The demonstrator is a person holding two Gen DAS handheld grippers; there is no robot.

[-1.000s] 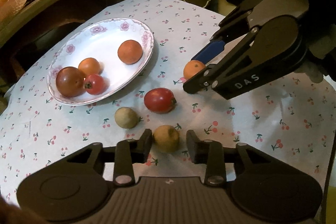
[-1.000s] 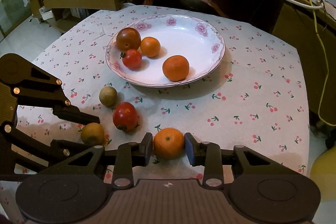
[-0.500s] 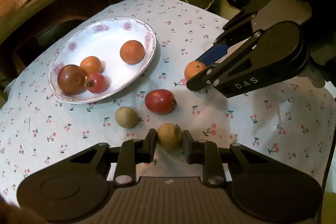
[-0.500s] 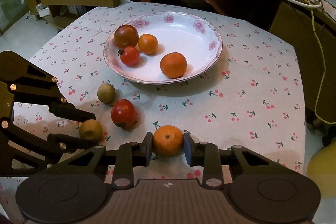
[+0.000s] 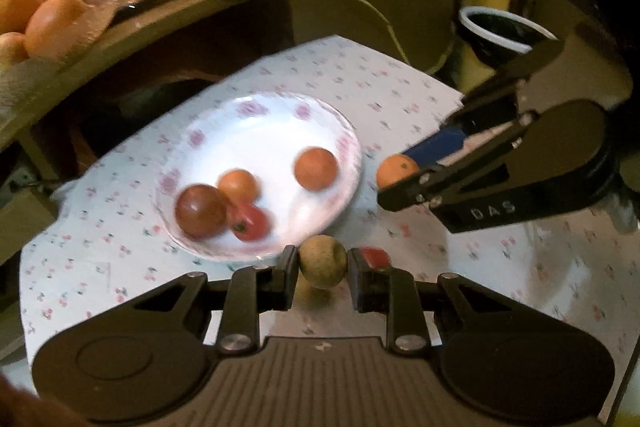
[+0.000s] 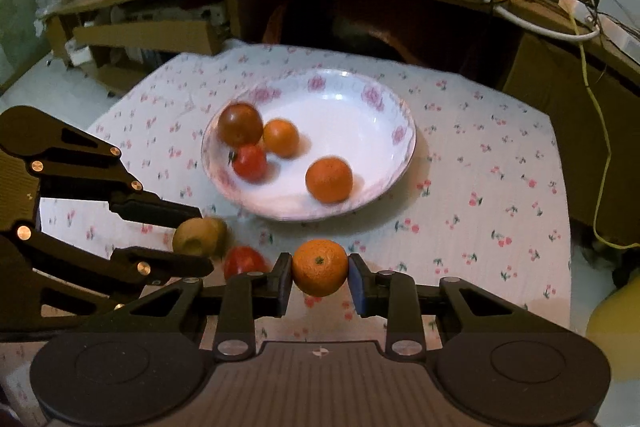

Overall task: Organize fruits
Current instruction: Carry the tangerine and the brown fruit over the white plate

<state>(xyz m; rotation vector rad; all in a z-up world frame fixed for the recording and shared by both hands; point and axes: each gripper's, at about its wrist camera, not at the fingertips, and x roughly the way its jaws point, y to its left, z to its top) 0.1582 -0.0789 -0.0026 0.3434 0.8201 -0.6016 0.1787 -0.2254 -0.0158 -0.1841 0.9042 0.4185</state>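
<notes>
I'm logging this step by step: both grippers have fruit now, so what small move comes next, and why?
Probably carry both toward the plate: the left gripper is shut on the tan fruit, the right gripper on the orange, and the plate's right half is bare.

Red tomato half behind claw finger

Ahead of our right gripper sits the plate with four fruits in it. A tomato lies just left of our fingers. Our left gripper is beyond that.
</notes>
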